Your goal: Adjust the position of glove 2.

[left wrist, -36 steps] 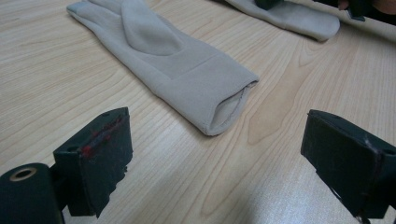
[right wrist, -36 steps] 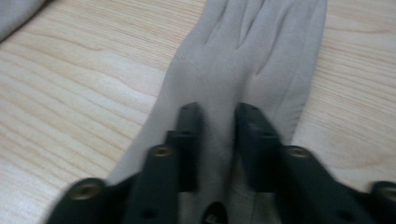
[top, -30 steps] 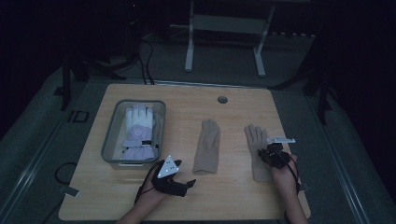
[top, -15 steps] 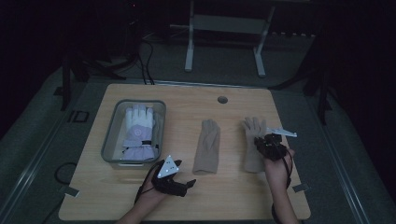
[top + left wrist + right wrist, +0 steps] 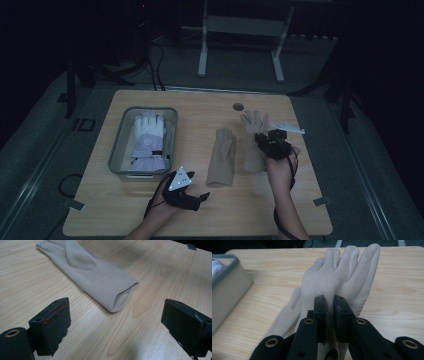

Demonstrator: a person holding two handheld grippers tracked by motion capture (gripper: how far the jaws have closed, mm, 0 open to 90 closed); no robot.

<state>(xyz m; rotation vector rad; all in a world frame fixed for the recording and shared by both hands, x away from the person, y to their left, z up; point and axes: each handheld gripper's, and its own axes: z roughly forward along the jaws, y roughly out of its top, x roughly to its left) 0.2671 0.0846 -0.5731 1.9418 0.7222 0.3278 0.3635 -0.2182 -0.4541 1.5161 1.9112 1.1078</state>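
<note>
Your table (image 5: 150, 220) carries, at its left, a grey bin (image 5: 118, 145) with a white glove (image 5: 148, 141) lying inside. At the middle a beige glove (image 5: 221, 157) lies flat, cuff toward you. Just right of it, the second beige glove (image 5: 252, 125) hangs from your right tool (image 5: 263, 141), which is clenched on it near the cuff, fingers pointing away from you. Your left tool (image 5: 204, 196) rests near the table's front edge, released, jaws wide apart and holding nothing.
</note>
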